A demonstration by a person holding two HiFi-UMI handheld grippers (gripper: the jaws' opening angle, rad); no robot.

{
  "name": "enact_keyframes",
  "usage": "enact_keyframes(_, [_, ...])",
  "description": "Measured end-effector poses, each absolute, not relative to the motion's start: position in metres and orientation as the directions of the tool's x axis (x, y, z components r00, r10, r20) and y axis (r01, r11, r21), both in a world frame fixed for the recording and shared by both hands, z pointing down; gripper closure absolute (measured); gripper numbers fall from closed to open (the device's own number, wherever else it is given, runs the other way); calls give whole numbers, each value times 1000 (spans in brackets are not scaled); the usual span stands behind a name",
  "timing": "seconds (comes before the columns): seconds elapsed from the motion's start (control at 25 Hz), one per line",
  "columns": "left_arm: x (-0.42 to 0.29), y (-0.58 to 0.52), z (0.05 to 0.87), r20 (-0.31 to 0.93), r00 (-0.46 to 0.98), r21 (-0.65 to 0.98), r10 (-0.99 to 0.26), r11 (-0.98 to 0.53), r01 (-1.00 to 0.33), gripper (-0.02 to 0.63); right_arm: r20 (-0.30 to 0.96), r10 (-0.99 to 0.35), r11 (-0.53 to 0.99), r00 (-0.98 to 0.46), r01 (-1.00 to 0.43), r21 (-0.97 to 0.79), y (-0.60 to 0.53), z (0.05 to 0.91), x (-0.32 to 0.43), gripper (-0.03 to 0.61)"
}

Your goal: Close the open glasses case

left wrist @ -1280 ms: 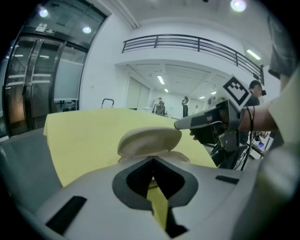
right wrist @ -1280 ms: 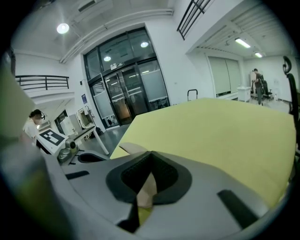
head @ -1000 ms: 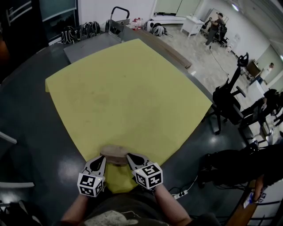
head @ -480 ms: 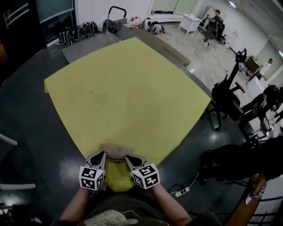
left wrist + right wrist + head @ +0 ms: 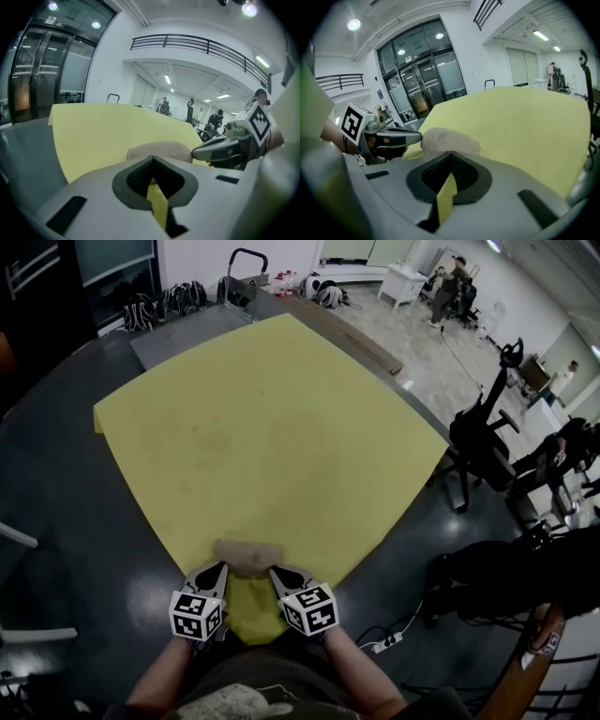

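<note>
A tan glasses case (image 5: 246, 557) lies on the yellow mat (image 5: 272, 427) near its front edge. It looks like one rounded lump, and I see no gap at its lid. My left gripper (image 5: 216, 571) sits at the case's left end and my right gripper (image 5: 278, 573) at its right end, both shut with nothing between the jaws. In the left gripper view the case (image 5: 159, 151) lies just beyond my left gripper (image 5: 151, 160), with the right gripper (image 5: 220, 149) across from it. In the right gripper view the case (image 5: 449, 139) lies just past my right gripper (image 5: 451, 154), and the left gripper (image 5: 396, 137) points in.
The mat covers a dark round table (image 5: 75, 521). A grey board (image 5: 187, 334) lies at the far side. Office chairs (image 5: 483, 451) and a power strip (image 5: 380, 649) are on the floor to the right. People stand far off in the room.
Both grippers stay on either side of the case near the front edge. The case's top looks fuller and more rounded than a second ago.
</note>
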State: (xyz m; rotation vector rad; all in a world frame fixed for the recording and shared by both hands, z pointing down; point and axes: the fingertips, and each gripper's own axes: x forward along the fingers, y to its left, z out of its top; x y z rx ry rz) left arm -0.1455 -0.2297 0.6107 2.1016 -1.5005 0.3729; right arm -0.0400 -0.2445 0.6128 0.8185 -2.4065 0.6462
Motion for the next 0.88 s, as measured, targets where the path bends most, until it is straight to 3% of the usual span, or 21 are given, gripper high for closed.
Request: enact_keyframes(0.88, [-145,-225,623,538,329,210,-776,-254,-944,604,625,-477,654,-618,-725,-218,-243,616,-39,589])
